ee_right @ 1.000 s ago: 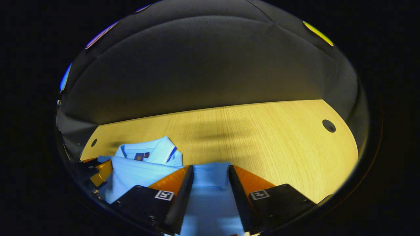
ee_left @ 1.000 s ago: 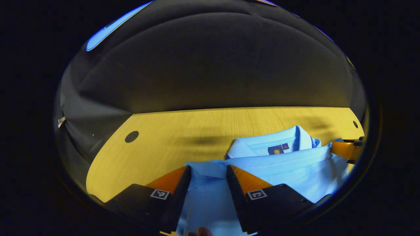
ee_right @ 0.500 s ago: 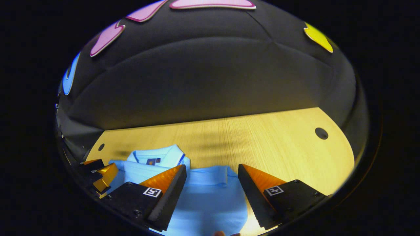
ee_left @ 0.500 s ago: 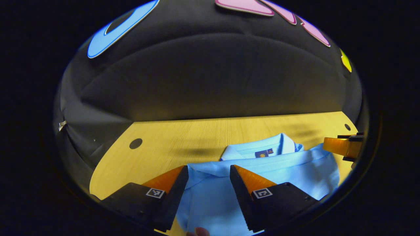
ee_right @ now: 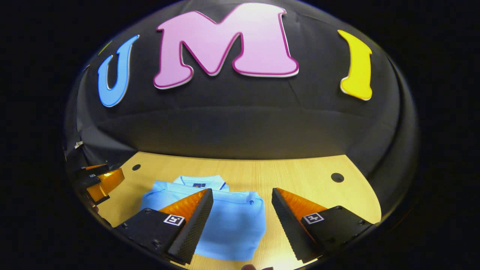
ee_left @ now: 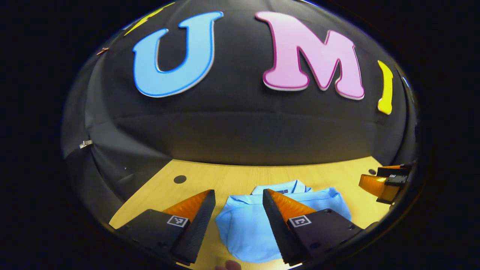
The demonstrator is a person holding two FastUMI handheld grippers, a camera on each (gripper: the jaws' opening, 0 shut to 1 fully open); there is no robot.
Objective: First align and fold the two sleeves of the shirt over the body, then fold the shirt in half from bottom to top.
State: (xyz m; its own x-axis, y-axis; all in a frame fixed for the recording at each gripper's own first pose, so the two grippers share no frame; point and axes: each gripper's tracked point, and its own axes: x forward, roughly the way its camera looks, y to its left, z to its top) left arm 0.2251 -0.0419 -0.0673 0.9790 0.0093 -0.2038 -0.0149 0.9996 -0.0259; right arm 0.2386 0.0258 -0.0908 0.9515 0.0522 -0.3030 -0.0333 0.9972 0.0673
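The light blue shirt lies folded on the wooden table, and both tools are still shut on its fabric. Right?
Not quite. The shirt does lie folded on the table, but both tools are open and off it: the right tool in the right gripper view, the left tool in the left gripper view.

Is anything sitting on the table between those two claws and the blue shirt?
Nothing visible. The folded shirt lies alone on the wooden table, directly ahead of the open left gripper and the open right gripper.
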